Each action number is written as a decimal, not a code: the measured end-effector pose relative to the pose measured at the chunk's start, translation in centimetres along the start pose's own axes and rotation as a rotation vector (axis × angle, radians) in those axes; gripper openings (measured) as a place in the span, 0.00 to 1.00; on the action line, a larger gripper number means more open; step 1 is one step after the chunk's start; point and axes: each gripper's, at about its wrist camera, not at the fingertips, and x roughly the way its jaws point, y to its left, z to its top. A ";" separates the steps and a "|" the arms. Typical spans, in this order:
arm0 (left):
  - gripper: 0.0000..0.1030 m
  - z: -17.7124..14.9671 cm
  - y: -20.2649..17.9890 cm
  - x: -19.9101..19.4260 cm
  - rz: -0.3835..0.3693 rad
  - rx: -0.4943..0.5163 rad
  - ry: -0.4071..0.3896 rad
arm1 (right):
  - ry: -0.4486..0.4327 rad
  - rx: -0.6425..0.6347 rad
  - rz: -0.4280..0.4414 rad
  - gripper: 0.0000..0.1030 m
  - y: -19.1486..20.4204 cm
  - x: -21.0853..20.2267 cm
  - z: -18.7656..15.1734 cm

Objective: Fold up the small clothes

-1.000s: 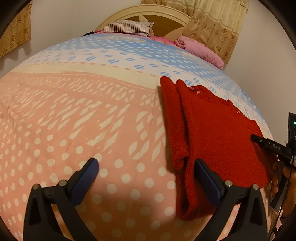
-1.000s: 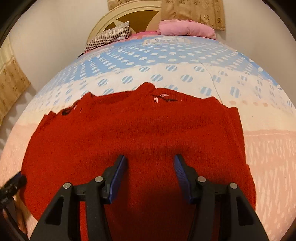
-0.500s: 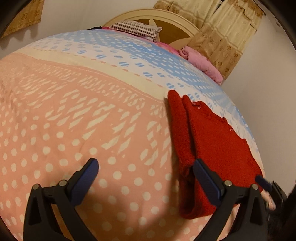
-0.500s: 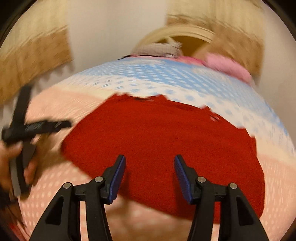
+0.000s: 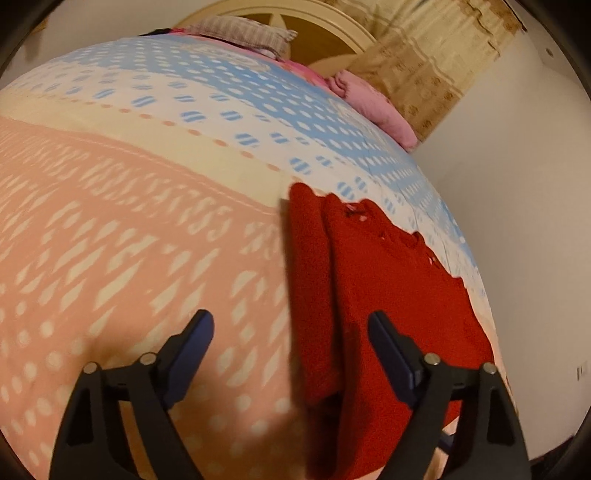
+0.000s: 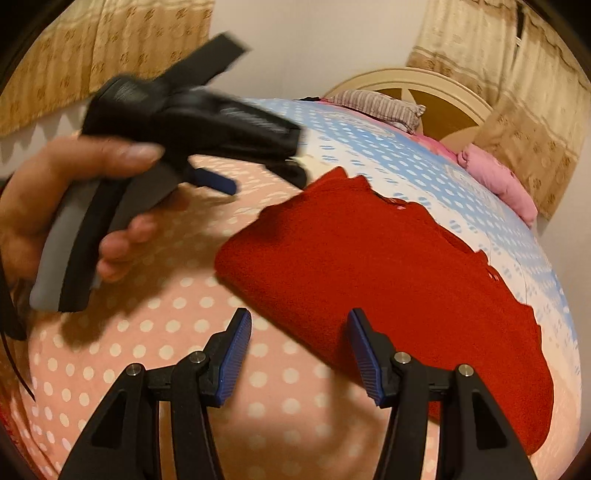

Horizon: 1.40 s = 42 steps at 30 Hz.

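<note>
- Right gripper [image 6: 299, 358]: jaws partly apart, nothing between the pads; it hangs over the dotted bedspread [image 6: 166, 325], with the near hem of the red sweater [image 6: 388, 280] just past its right-hand finger.
- Left gripper [image 5: 291, 354]: jaws wide but closing, nothing between them yet. The folded long edge of the red sweater [image 5: 388, 295] lies just inside the right-hand pad [image 5: 388, 350].
- Risk: both views are smeared. If the left jaws close before they settle over the edge, they may pinch only the top layer, or catch the bedspread underneath.
- Risk: the knit looks thick and soft; a one-layer pinch would likely peel the existing fold open when lifted.
- Risk: the left hand [image 6: 55, 206] and its tool sit near the garment's left corner in the right view; the two grippers could crowd each other there.
- Sweater: lies flat on the bed towards its right side, straddling the pink and blue bands. One side strip appears folded over the body, lying as a long narrow band. Collar end points towards the headboard [image 5: 332, 40].
- Beyond: striped pillow [image 5: 243, 35], pink bundle [image 5: 373, 105], curtain [image 5: 436, 62].
</note>
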 end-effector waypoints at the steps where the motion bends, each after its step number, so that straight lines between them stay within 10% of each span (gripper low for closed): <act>1: 0.79 0.2 -0.3 0.3 -0.001 0.009 0.007 | 0.001 -0.014 -0.011 0.54 0.5 0.2 0.1; 16: 0.73 3.0 -2.3 4.2 -0.043 0.057 0.087 | 0.011 -0.098 -0.101 0.54 2.8 2.1 1.1; 26: 0.15 3.5 -1.8 4.2 -0.143 0.007 0.095 | 0.006 -0.127 -0.100 0.08 3.5 2.4 1.3; 42: 0.12 4.8 -5.3 2.1 -0.225 -0.045 0.065 | -0.113 0.105 -0.076 0.07 -2.0 -1.2 0.2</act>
